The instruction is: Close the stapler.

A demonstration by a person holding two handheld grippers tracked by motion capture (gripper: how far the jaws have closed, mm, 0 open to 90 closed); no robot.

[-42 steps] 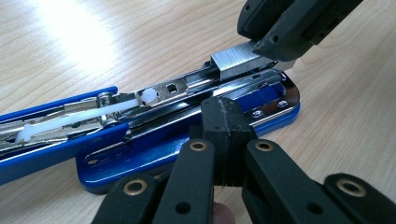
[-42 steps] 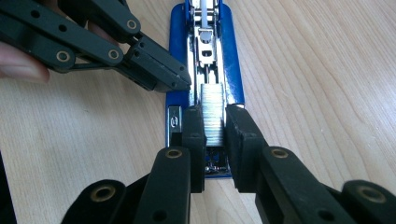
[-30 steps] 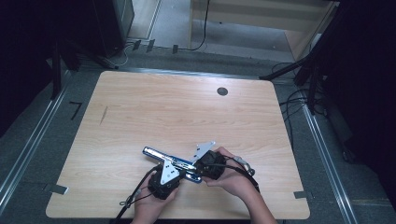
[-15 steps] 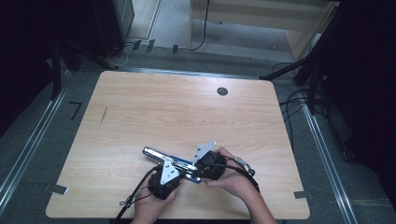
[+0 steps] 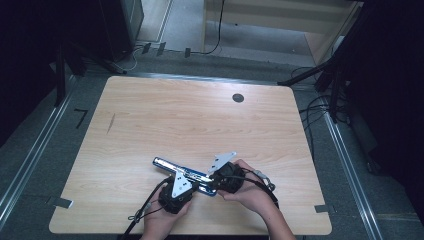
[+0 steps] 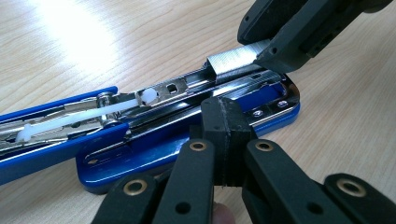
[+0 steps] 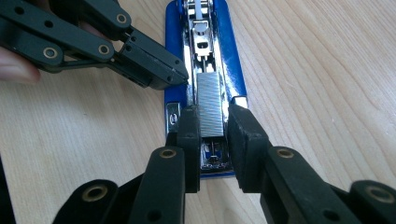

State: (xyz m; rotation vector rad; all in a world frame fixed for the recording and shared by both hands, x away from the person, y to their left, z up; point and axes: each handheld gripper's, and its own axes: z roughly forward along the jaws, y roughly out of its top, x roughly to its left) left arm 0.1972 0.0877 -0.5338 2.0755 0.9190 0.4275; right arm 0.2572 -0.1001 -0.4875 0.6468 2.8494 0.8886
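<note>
A blue stapler [image 5: 185, 172] lies opened out flat near the front edge of the pale wooden tabletop [image 5: 150, 120], between the person's two hands. Its lid is swung back, so the chrome magazine channel is bare from end to end, with a white plastic pusher rod [image 6: 70, 116] lying along the folded-back half. The base is glossy blue with a rounded end and small rivets.

A silver strip of staples [image 7: 211, 103] sits over the magazine rail at the stapler's front end. The right gripper [image 7: 211, 133] has its fingers either side of this strip, close against its flanks; they have just been closing a little, and they look to be pinching the strip, though the contact on the right flank is hard to make out.

The left gripper [image 6: 228, 140] has its fingers pressed together with nothing between them, their joined tip resting against the blue base's side, just beside the magazine. In the high view, each gripper carries a grey three-cornered plate.
</note>
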